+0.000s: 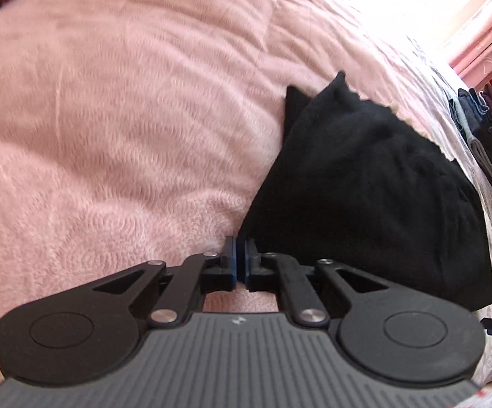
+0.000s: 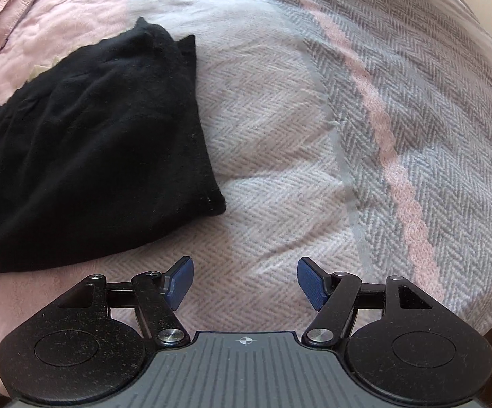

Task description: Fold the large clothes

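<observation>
both claws hang over the pink blanket, which covers the bed and is the largest thing in view. on it lies the black garment, already folded into a thick packet whose long axis runs away from the person. it sits between the two claws. the left gripper has its pads pressed together at the packet's near corner (whether cloth is pinched there, i cannot tell). the right gripper stands wide and empty, the packet up and left of it, apart, so the left one is nearer.

Two fisheye views low over the bed, both sharing the black garment from opposite sides.
</observation>
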`<control>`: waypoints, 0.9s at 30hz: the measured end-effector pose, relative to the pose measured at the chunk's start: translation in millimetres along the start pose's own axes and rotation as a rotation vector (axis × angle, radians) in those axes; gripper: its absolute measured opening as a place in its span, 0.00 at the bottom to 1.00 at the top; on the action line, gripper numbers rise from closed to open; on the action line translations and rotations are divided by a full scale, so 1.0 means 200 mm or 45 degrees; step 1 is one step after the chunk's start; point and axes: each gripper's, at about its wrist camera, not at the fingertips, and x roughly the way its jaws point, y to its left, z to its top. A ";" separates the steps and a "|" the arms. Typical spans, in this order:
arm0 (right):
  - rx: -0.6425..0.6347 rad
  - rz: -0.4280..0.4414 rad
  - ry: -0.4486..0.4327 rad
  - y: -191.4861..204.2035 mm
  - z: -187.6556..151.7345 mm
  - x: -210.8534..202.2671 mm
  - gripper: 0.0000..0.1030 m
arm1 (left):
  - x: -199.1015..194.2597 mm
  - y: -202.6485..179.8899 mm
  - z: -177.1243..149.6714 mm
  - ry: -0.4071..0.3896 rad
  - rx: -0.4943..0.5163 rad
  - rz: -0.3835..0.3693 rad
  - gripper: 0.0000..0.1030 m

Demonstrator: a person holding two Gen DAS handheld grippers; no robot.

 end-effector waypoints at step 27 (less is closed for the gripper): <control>0.190 -0.091 -0.083 -0.09 0.18 0.00 0.63 | 0.29 -0.05 0.50 0.131 0.003 -0.477 0.59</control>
